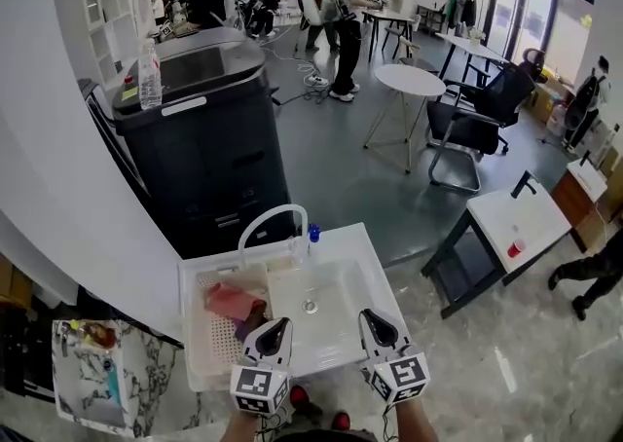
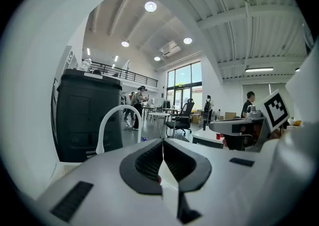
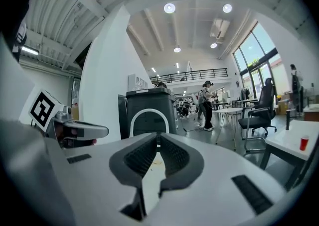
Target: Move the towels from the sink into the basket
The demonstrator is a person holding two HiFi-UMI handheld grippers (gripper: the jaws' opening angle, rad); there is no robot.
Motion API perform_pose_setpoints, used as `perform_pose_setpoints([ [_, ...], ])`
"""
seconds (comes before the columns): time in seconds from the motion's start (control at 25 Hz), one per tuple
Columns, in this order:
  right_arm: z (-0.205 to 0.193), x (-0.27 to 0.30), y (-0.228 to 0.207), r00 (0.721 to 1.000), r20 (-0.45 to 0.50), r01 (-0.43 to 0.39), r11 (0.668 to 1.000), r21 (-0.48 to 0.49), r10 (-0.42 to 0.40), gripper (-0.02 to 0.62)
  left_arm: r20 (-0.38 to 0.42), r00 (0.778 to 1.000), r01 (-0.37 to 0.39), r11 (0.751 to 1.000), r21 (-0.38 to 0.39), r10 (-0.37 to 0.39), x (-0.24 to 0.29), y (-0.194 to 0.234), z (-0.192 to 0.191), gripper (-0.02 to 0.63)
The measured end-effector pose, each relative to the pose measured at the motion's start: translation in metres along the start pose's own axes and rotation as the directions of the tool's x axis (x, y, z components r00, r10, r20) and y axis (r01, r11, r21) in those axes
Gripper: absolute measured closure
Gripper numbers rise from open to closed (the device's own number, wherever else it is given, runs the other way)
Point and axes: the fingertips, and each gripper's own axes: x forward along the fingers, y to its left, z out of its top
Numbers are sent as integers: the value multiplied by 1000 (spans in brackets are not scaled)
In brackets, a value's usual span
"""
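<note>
The left gripper [image 1: 274, 331] is seen in the head view low over the near edge of the sink [image 1: 343, 275], clenched with nothing in it; the right gripper [image 1: 375, 325] is held beside it, well apart, likewise closed and empty. The pink towel [image 1: 232, 300] is found not in the basin but in the white perforated basket [image 1: 208, 357] set just left of it; a darker reddish-brown piece [image 1: 255, 314] lies against the towel, nearest the left gripper's tips. The towel is thus placed ahead and to the left of the left gripper, which is by far the nearer tool; its long axis runs roughly across the basket, side to side. The basin is seen smooth, white and bare apart from its drain, so the transfer is judged nearly or wholly done. The towel looks soft and crumpled; the basket is rigid and gridded with small holes.

In the left gripper view the ribbed black pads are pressed together at the tips; a small reddish speck shows through the gap lower down, and what it is cannot be told; the white arched faucet [image 2: 110, 120] and a tall black cabinet [image 2: 84, 115] stand beyond.

In the right gripper view the pads are met at the tips with nothing between them; the same arch and cabinet are faced.
</note>
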Motion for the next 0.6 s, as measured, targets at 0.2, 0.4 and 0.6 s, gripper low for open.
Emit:
perform_pose_setpoints([
  [0.2,-5,-47,-7,1000,-9,5,1000,4,-5,551,-20,1000,2,1000,2,-2,-20,-38,-11,597],
  [0.4,-14,-86,-12,1000,-9,8,1000,14,-8,551,-23,1000,-7,1000,9,7,-37,-67,-17,597],
  [0.6,-26,-115,-9,1000,-29,-9,1000,22,10,551,-24,999,-22,1000,10,22,-52,-89,-21,597],
])
